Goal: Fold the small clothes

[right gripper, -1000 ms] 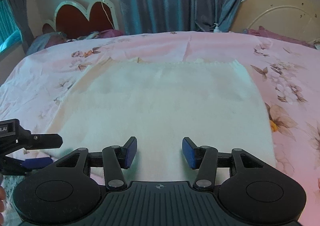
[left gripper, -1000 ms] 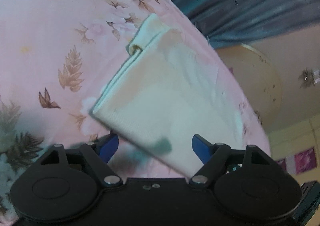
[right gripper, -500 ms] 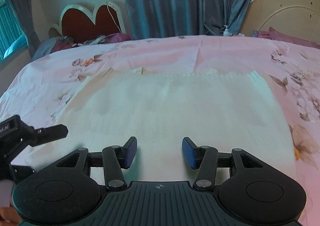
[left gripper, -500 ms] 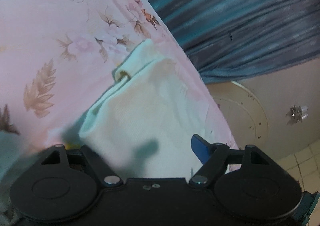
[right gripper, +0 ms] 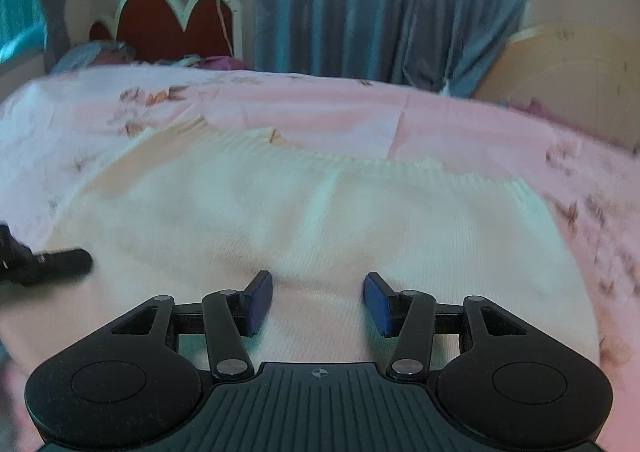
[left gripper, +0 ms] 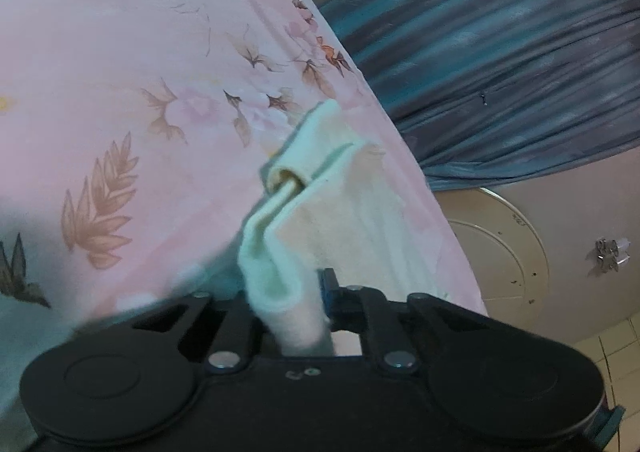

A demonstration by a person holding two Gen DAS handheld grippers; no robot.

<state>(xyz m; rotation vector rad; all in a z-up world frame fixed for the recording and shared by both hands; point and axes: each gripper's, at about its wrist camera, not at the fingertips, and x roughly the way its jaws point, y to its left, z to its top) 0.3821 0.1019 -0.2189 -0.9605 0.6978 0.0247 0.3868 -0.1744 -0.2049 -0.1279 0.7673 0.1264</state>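
The left gripper [left gripper: 296,308] is clenched on a bunched corner of the cream garment [left gripper: 352,220]; the right gripper [right gripper: 318,302] hangs released just above the garment's near edge, its blue pads apart; the garment lies spread on the pink flowered bed [right gripper: 460,124], its ribbed hem on the far side; beyond stand a heart-shaped headboard [right gripper: 176,24] and grey-blue curtains [right gripper: 380,0].

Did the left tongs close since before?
Yes. The left tongs closed inward, pinching the cloth edge above the pink sheet.
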